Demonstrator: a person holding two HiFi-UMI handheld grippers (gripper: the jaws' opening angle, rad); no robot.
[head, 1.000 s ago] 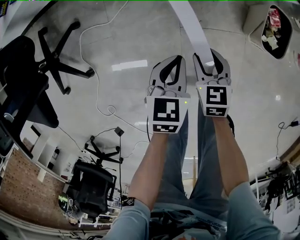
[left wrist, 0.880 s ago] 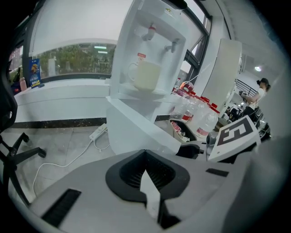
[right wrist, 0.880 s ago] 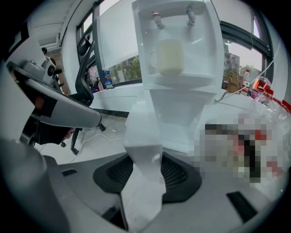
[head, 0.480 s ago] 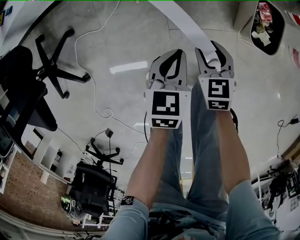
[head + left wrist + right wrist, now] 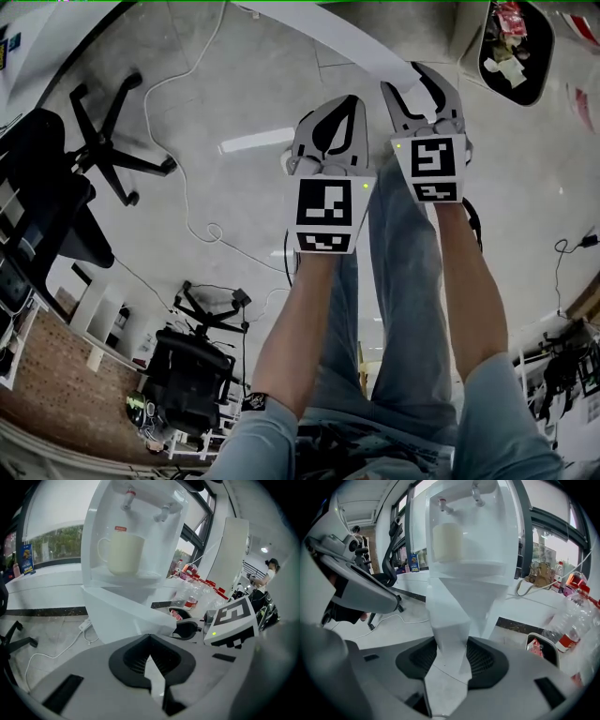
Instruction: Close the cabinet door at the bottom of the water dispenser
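Observation:
The white water dispenser (image 5: pixel 136 541) (image 5: pixel 468 536) stands ahead with a cream cup (image 5: pixel 123 552) (image 5: pixel 446 542) under its taps. Its bottom cabinet door (image 5: pixel 356 42) (image 5: pixel 450 616) stands open and shows as a white strip edge-on. My right gripper (image 5: pixel 408 80) (image 5: pixel 450 641) is shut on the door's free edge, with a dark pad against each face. My left gripper (image 5: pixel 349 99) (image 5: pixel 150 637) hovers just left of it, jaws shut and holding nothing. The door panel (image 5: pixel 126 616) lies just beyond its tips.
Two black office chairs (image 5: pixel 103 141) (image 5: pixel 187 375) stand at the left, with a white cable (image 5: pixel 187 187) on the floor between them and my legs. A bin with rubbish (image 5: pixel 511 47) (image 5: pixel 541 648) and plastic bottles (image 5: pixel 574 616) sit right of the dispenser.
Both grippers have moved together toward the dispenser, up the head view. The door's white strip has swung with the right gripper and now slants further to the left.

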